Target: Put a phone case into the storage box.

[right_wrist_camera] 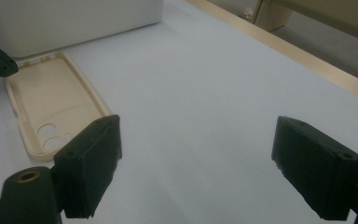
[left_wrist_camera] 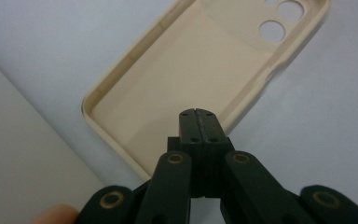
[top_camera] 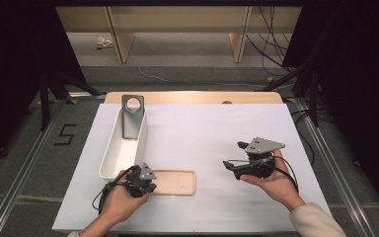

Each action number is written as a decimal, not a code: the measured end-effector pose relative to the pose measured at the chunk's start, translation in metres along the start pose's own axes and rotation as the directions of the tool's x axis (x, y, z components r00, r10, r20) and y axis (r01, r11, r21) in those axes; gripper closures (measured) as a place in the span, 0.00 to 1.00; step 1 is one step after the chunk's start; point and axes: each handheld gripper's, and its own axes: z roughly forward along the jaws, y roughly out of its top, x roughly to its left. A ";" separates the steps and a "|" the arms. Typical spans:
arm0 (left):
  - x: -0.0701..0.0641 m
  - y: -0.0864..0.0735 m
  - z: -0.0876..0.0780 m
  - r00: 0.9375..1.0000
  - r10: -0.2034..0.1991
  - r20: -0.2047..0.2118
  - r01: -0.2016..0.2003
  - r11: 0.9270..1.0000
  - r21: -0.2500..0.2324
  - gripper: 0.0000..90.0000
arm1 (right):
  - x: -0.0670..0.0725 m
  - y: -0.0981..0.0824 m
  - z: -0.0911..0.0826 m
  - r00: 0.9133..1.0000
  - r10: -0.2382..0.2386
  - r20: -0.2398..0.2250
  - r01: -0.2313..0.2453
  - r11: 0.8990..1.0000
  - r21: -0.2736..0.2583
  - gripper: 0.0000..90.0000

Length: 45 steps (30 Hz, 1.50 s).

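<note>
While the left hand-held gripper [left_wrist_camera: 199,113] hovers over the phone case [left_wrist_camera: 186,79], the pick-up step has yet to begin.
Its jaws are pressed together and hold nothing, tips just above the case's near edge; the case lies open side up on the desk [top_camera: 217,133], just beside the white bin [top_camera: 109,158]. Next, I judge, the jaws must part and straddle the case's rim. Well apart from the case, the right hand-held gripper [right_wrist_camera: 196,158] is cradled level, jaws wide and empty.
</note>
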 end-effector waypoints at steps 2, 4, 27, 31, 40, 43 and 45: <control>0.000 0.000 0.000 1.000 -0.001 -0.004 0.001 1.000 0.002 1.00 | 0.000 0.000 0.000 1.000 0.000 0.000 0.000 1.000 -0.001 0.19; 0.000 0.001 0.001 1.000 0.006 -0.010 -0.006 1.000 0.003 1.00 | 0.000 0.000 0.000 1.000 0.000 0.001 0.000 1.000 -0.001 0.19; -0.004 0.004 0.012 1.000 -0.001 -0.008 0.002 0.999 0.045 1.00 | 0.000 0.000 0.001 1.000 0.000 -0.003 0.000 1.000 -0.001 0.19; -0.008 0.004 0.011 1.000 -0.021 0.019 0.019 0.998 0.058 1.00 | 0.000 -0.001 0.001 1.000 0.001 -0.002 -0.001 1.000 -0.001 0.19; -0.018 0.004 0.009 0.991 -0.066 0.114 0.056 0.995 0.087 1.00 | 0.000 -0.001 0.001 1.000 0.000 -0.001 0.000 1.000 -0.001 0.19; -0.024 0.006 0.009 0.986 -0.070 0.151 0.056 0.994 0.093 1.00 | 0.000 -0.001 0.001 1.000 0.001 -0.001 -0.001 1.000 -0.001 0.19; -0.027 0.007 0.010 0.984 -0.064 0.164 0.049 0.994 0.094 1.00 | 0.000 -0.001 0.001 1.000 0.002 -0.001 -0.002 1.000 0.000 0.19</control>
